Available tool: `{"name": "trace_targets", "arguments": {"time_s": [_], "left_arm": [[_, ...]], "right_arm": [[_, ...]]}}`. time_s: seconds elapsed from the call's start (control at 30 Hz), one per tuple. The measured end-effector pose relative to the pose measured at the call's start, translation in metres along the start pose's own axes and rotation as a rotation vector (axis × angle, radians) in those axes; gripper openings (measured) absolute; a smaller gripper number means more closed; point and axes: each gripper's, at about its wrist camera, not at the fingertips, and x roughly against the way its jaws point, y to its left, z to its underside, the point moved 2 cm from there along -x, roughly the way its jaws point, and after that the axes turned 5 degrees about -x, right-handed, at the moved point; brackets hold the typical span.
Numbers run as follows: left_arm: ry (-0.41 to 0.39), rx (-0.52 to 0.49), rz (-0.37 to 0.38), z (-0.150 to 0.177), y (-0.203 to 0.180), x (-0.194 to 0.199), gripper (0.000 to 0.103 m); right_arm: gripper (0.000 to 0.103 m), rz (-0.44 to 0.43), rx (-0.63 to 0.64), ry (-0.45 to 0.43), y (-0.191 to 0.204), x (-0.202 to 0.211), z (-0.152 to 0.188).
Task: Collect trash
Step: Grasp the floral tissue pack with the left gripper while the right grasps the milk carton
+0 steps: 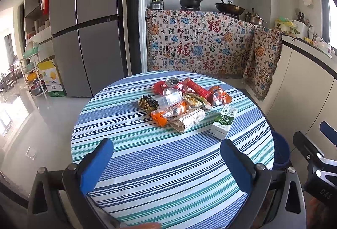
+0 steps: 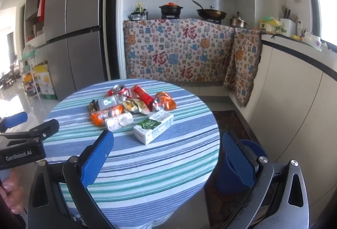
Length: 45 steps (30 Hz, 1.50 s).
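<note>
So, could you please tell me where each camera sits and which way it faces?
Left wrist: on the left gripper, facing the striped table, trash pile and stove; its own open fingers show, and the right gripper at the right edge.
Right wrist: on the right gripper, looking the same way; its open fingers show, plus the left gripper and hand at left.
Shared: milk carton, blue bin, fridge.

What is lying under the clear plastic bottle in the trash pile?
The clear plastic bottle lies on an orange wrapper, beside a dark crumpled wrapper and in front of a red can. Whatever is directly beneath it is covered.
</note>
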Motion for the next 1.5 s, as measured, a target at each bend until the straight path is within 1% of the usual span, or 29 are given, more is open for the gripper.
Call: {"name": "trace_targets", "arguments": {"time_s": [0.07,0.17,0.23,0.3,0.4,0.53,0.67,0.83,0.93,0.97,1.07,1.13,1.17,1.27,1.37,1.5], "left_arm": [[0.004,-0.009,0.002,0.002,0.002,-0.004,0.103],[0.012,-0.028,0.033,0.005,0.006,-0.015,0.103],[0.026,-0.031,0.057,0.008,0.008,-0.026,0.103],[0.042,-0.031,0.072,0.010,0.010,-0.038,0.103],[0.070,-0.020,0.072,0.015,0.015,-0.057,0.103],[0.112,0.011,0.086,0.024,0.021,-0.079,0.103],[0.139,0.013,0.082,0.029,0.023,-0.096,0.103],[0.184,0.012,0.100,0.034,0.026,-0.119,0.103],[0.201,-0.028,0.077,0.032,0.024,-0.129,0.103],[0.211,-0.044,0.080,0.032,0.022,-0.133,0.103],[0.233,-0.079,0.100,0.030,0.018,-0.145,0.103],[0.240,-0.103,0.114,0.027,0.015,-0.152,0.103],[0.247,-0.103,0.128,0.026,0.014,-0.157,0.103],[0.240,-0.099,0.180,0.021,0.012,-0.169,0.103],[0.246,-0.146,0.223,0.015,0.004,-0.190,0.103],[0.260,-0.190,0.288,0.006,-0.003,-0.223,0.103]], "right_arm": [[0.103,-0.012,0.004,0.015,0.001,-0.009,0.003],[0.103,-0.023,0.014,0.048,0.002,-0.026,0.009],[0.103,-0.036,0.032,0.081,0.004,-0.046,0.015],[0.103,-0.071,0.051,0.126,0.008,-0.069,0.022],[0.103,-0.105,0.075,0.191,0.014,-0.104,0.030],[0.103,-0.108,0.116,0.267,0.025,-0.146,0.039],[0.103,-0.109,0.134,0.329,0.035,-0.180,0.046],[0.103,-0.073,0.122,0.357,0.032,-0.212,0.047],[0.103,-0.064,0.100,0.361,0.023,-0.222,0.045],[0.103,-0.061,0.097,0.362,0.021,-0.223,0.044],[0.103,-0.037,0.084,0.362,0.008,-0.228,0.044],[0.103,0.015,0.072,0.358,-0.005,-0.232,0.043],[0.103,0.042,0.062,0.359,-0.013,-0.232,0.044],[0.103,0.070,0.038,0.380,-0.031,-0.231,0.048],[0.103,0.042,0.031,0.393,-0.039,-0.221,0.054],[0.103,-0.013,0.042,0.395,-0.032,-0.208,0.059]]}}
